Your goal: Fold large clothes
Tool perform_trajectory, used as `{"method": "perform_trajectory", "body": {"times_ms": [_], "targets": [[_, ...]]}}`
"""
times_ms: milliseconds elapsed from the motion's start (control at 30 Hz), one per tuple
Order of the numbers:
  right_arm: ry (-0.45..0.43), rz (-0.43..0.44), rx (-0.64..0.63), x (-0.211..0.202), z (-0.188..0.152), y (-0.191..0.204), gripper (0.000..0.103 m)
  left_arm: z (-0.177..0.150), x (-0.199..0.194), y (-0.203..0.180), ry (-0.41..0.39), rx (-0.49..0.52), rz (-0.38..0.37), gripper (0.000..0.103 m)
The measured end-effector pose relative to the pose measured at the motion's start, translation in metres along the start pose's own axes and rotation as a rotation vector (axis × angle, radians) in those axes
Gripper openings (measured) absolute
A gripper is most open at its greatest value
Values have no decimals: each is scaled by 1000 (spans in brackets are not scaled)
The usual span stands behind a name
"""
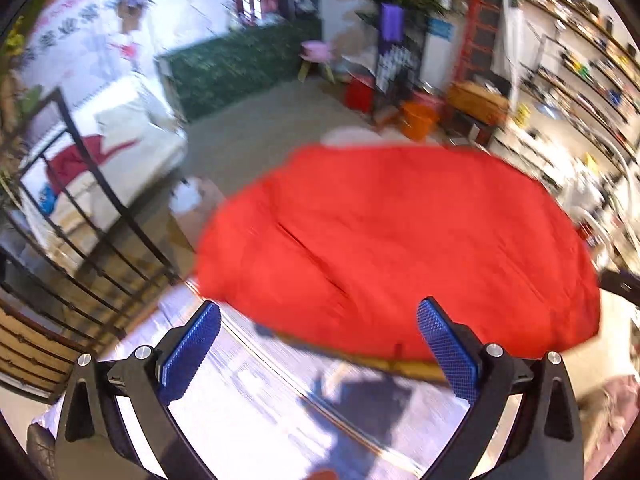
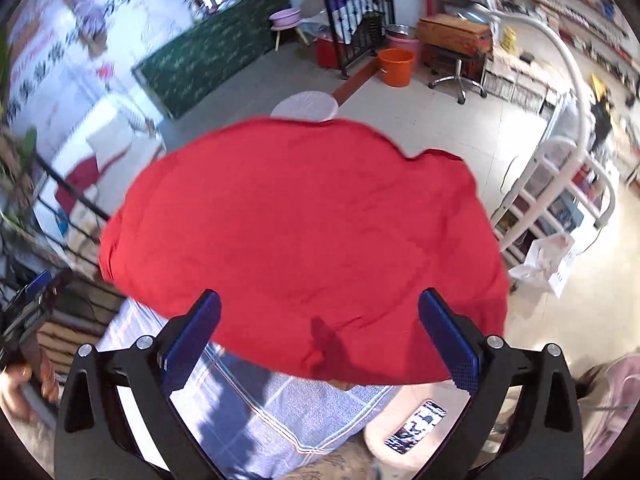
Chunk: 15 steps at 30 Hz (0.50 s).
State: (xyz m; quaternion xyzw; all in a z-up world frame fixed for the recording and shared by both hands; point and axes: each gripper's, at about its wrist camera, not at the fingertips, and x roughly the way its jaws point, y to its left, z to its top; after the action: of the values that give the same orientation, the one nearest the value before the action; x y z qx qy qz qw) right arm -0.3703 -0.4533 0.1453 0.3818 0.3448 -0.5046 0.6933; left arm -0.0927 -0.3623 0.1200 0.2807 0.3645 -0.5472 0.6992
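Left gripper (image 1: 318, 338) and right gripper (image 2: 319, 328), both angled downward with blue pads spread wide and nothing between them. The red garment (image 2: 304, 236) lay folded into a broad mound on the checked cloth (image 2: 256, 404), just beyond both sets of fingertips. A phone (image 2: 416, 426) lay nearby.

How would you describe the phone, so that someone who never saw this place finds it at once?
Start from the big red garment spread over the blue checked cloth. Just past the garment's near edge, toward the right, a pale cushion-like surface sticks out, and the phone lies flat on it. It is the only small dark rectangle there, and its screen is lit.
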Motion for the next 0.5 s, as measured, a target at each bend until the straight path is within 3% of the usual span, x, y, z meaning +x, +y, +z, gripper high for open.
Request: {"method": "perform_trajectory", "body": {"times_ms": [133, 500], "targets": [[28, 12, -22, 2, -13, 22, 98, -21, -11, -23, 32, 17, 6, 97], [31, -140, -64, -19, -43, 37, 98, -26, -23, -47, 88, 34, 23, 97]]}}
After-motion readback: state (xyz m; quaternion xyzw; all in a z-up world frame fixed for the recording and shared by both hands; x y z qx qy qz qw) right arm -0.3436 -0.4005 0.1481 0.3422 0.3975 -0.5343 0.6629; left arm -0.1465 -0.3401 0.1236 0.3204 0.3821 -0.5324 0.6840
